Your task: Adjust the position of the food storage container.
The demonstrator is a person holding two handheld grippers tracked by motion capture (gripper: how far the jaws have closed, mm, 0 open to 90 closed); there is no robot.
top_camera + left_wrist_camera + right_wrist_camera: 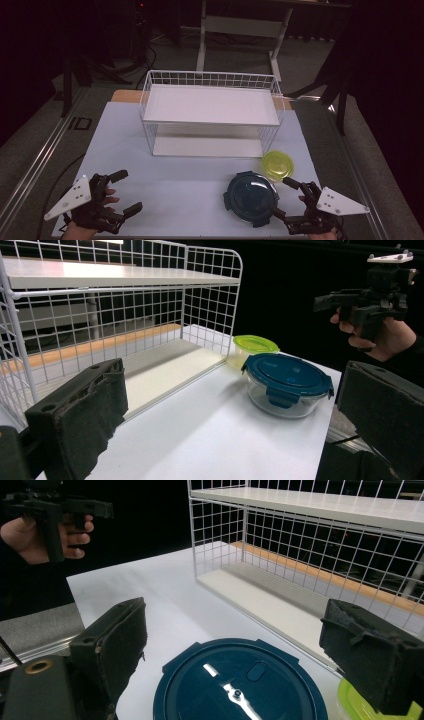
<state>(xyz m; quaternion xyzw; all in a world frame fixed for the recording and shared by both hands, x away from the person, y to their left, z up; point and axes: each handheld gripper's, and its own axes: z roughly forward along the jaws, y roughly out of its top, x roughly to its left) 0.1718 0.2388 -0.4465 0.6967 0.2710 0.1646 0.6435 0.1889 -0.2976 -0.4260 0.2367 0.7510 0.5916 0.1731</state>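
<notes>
This looks like a lab or recording studio set up for handling trials, not a home. A white-covered table stands alone in a dark room with black surrounds. At twelve o'clock beyond it rise the pale legs of a metal stand, with cables and a small red indicator light at eleven o'clock. Grey carpet and floor rails run at nine o'clock. On the table a bare white wire rack stands as a staged prop.
</notes>
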